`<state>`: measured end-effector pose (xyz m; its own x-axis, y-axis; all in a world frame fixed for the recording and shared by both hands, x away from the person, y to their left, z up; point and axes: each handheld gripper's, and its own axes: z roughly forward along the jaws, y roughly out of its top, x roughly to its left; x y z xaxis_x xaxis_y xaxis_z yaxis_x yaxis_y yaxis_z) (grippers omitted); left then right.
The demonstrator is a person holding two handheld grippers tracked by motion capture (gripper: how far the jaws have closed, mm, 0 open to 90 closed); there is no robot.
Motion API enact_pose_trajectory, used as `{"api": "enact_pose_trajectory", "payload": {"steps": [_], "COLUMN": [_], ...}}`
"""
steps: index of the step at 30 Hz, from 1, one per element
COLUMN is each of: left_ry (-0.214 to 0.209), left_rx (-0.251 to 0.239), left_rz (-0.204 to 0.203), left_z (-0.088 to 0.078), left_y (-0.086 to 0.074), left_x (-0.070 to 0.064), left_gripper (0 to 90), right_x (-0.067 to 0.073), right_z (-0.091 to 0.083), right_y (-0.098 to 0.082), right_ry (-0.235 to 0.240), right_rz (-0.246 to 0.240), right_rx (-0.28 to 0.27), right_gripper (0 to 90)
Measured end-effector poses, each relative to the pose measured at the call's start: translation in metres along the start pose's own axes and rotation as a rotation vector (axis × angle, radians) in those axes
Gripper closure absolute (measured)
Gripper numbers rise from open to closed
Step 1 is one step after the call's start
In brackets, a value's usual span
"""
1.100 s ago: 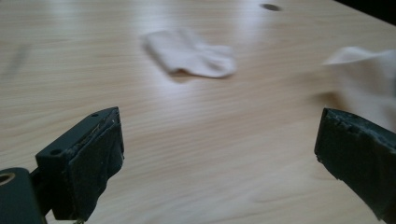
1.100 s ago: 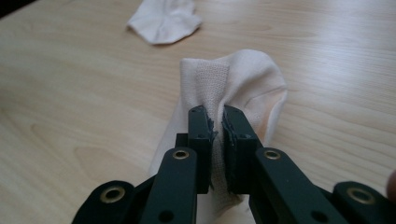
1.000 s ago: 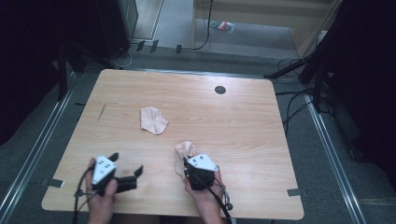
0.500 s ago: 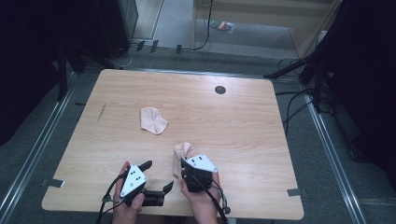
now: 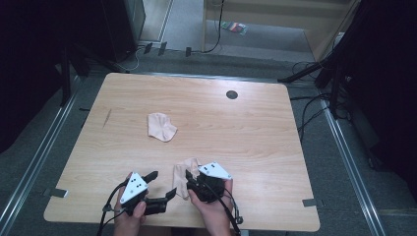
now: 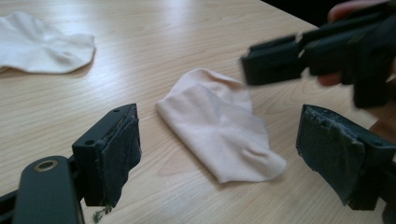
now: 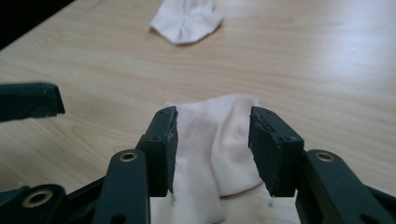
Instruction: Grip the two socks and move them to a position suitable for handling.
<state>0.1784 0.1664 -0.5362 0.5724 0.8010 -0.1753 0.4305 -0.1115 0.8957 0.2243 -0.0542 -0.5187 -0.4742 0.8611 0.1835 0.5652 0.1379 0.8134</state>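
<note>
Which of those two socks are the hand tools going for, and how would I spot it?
Start at the wooden table and look along its near edge, by the person's hands. The near sock lies there between the left tool and right tool. The other sock lies alone near the table's middle.

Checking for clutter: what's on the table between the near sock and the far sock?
Only bare wood between the near sock and the far sock, seen in the high view.
</note>
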Motion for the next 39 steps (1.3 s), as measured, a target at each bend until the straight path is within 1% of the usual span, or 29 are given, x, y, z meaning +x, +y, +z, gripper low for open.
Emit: {"api": "enact_pose_trajectory", "payload": {"steps": [2,3,4,5,8,10,11,13,15,16,17,18,19,20,21,22,24,25,27,28,29,32,33,34,35,36,37,38,39], "left_ry": [0.011,0.014,0.012,0.008,-0.001,-0.006,-0.005,-0.007,-0.005,-0.005,-0.004,-0.003,-0.003,-0.002,0.003,0.003,-0.001,-0.01,-0.013,-0.024,-0.038,-0.042,-0.036,-0.036,-0.03,-0.036,-0.057,-0.057,-0.043], "left_rx": [-0.002,-0.002,-0.001,0.001,0.003,0.006,0.007,0.015,0.021,0.021,0.022,0.024,0.024,0.028,0.035,0.035,0.048,0.057,0.063,0.07,0.09,0.129,0.156,0.156,0.168,0.173,0.166,0.163,0.173], "left_rz": [-0.011,-0.022,-0.026,-0.029,-0.036,-0.039,-0.038,-0.041,-0.043,-0.043,-0.045,-0.047,-0.047,-0.049,-0.056,-0.056,-0.061,-0.066,-0.066,-0.061,-0.057,-0.041,-0.034,-0.034,-0.039,-0.052,-0.078,-0.082,-0.076], "left_z": [-0.002,-0.003,-0.004,-0.004,-0.003,-0.003,-0.002,-0.002,-0.002,-0.002,-0.002,-0.002,-0.002,-0.002,-0.001,-0.001,0.0,0.001,0.002,0.003,0.005,0.011,0.013,0.013,0.016,0.018,0.019,0.021,0.022], "left_y": [0.0,0.0,0.0,0.0,-0.001,-0.001,-0.002,-0.003,-0.003,-0.003,-0.004,-0.004,-0.004,-0.004,-0.005,-0.005,-0.006,-0.006,-0.006,-0.007,-0.008,-0.009,-0.009,-0.009,-0.008,-0.006,-0.002,-0.001,0.001], "left_x": [0.003,0.005,0.006,0.007,0.007,0.007,0.007,0.007,0.007,0.007,0.008,0.009,0.009,0.01,0.011,0.011,0.012,0.012,0.011,0.01,0.005,-0.002,-0.005,-0.005,-0.007,-0.008,-0.008,-0.008,-0.009], "left_gripper": [14.4,14.8,15.0,15.6,16.3,18.3,21.2,22.2,22.1,22.1,22.1,21.9,21.7,21.7,21.5,21.5,21.3,21.0,20.4,20.4,19.1,17.4,16.3,15.2,15.2,14.2,14.1,14.0,14.9], "right_x": [-0.006,-0.01,-0.011,-0.011,-0.008,-0.005,-0.004,-0.003,0.0,0.001,0.002,0.003,0.003,0.003,0.004,0.004,0.005,0.007,0.009,0.009,0.01,0.013,0.014,0.014,0.017,0.02,0.021,0.023,0.024], "right_z": [-0.007,-0.011,-0.012,-0.012,-0.006,0.001,0.004,0.01,0.015,0.016,0.015,0.014,0.014,0.012,0.008,0.008,0.004,-0.001,-0.006,-0.006,-0.013,-0.02,-0.023,-0.023,-0.027,-0.032,-0.034,-0.036,-0.039], "right_y": [0.006,0.01,0.01,0.009,0.003,-0.004,-0.007,-0.014,-0.019,-0.021,-0.023,-0.024,-0.024,-0.024,-0.023,-0.023,-0.019,-0.014,-0.008,-0.008,0.002,0.011,0.015,0.015,0.018,0.024,0.025,0.026,0.028], "right_ry": [0.006,0.017,0.012,0.02,0.051,0.086,0.088,0.073,0.048,0.025,-0.002,-0.007,-0.007,-0.011,-0.006,-0.006,0.01,0.019,0.033,0.033,0.056,0.081,0.091,0.091,0.104,0.13,0.137,0.146,0.159], "right_rz": [0.005,0.007,0.006,-0.007,-0.05,-0.063,-0.07,-0.08,-0.104,-0.123,-0.135,-0.14,-0.14,-0.148,-0.16,-0.16,-0.163,-0.178,-0.175,-0.175,-0.161,-0.161,-0.167,-0.167,-0.165,-0.161,-0.163,-0.159,-0.155], "right_rx": [-0.023,-0.024,-0.022,-0.016,0.051,0.1,0.115,0.139,0.154,0.16,0.154,0.149,0.149,0.145,0.125,0.125,0.11,0.093,0.07,0.07,0.045,0.025,0.016,0.016,0.008,-0.003,-0.01,-0.014,-0.018], "right_gripper": [58.5,64.7,67.8,69.8,72.7,70.8,68.0,64.8,65.4,67.6,72.4,77.6,77.6,82.8,88.0,88.0,88.7,89.1,89.2,89.2,89.3,89.4,89.4,89.4,89.4,89.4,89.5,89.5,89.4]}}
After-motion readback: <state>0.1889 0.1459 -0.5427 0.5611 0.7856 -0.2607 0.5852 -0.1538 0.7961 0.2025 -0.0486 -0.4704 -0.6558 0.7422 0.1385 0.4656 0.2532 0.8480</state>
